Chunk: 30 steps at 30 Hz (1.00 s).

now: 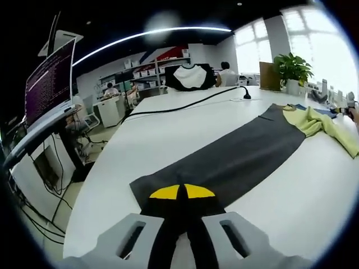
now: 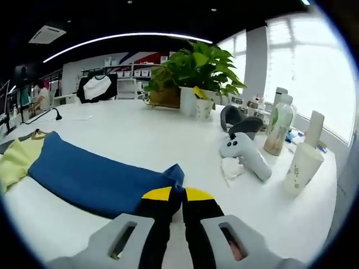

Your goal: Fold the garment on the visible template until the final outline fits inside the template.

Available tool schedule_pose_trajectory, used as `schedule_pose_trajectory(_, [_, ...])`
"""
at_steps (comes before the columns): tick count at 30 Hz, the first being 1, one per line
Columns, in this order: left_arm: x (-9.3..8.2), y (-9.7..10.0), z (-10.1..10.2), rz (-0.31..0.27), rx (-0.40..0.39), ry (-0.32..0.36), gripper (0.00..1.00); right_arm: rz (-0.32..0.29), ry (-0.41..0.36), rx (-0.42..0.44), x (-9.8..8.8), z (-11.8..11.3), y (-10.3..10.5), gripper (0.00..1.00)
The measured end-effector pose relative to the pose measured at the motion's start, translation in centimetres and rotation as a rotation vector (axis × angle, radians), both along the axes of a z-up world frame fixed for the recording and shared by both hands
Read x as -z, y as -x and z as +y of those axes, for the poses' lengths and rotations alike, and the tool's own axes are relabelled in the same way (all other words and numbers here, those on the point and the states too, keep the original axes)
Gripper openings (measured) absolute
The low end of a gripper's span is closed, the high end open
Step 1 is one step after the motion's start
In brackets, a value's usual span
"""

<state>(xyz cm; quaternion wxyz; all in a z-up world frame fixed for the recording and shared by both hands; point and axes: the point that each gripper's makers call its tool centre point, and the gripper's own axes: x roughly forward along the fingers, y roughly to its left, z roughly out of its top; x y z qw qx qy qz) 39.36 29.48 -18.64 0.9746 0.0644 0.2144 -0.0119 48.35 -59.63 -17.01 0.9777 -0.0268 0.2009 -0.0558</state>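
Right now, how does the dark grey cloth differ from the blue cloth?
The dark grey cloth lies flat in a long strip; the blue cloth bulges, with one corner turned up. The grey one is near the left tongs, the blue near the right tongs. Both lie on the white table, meeting yellow fabric.

Potted plant (image 2: 196, 70) near bottles (image 2: 279, 124); monitor (image 1: 49, 84) at table edge; black cable (image 1: 185, 105), possibly microphone lead.

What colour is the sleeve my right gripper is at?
Blue sleeve, joining a pale yellow body; clearest in the right gripper view.
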Motion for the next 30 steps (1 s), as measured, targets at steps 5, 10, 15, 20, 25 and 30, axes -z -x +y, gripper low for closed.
schedule_pose_trajectory(5, [0.0,0.1,-0.1,-0.003,0.0,0.003,0.01,-0.002,-0.02,0.007,0.2,0.0,0.5,0.06])
schedule_pose_trajectory(10, [0.0,0.0,0.0,-0.004,0.0,0.003,0.01,0.003,-0.028,0.017,0.3,0.0,1.0,0.06])
schedule_pose_trajectory(15, [0.0,0.0,0.0,-0.005,-0.002,0.002,0.01,0.013,0.004,0.02,0.4,0.0,1.4,0.08])
schedule_pose_trajectory(20, [0.0,0.0,-0.1,-0.006,-0.001,0.003,0.01,0.022,0.074,0.022,0.4,-0.2,1.5,0.1])
schedule_pose_trajectory(25, [0.0,0.1,-0.1,-0.008,0.0,0.008,0.01,0.04,0.194,0.058,0.1,-1.4,2.0,0.05])
schedule_pose_trajectory(30, [0.0,0.0,-0.1,-0.01,0.0,0.013,0.01,0.044,0.151,0.049,0.3,-1.9,2.1,0.05])
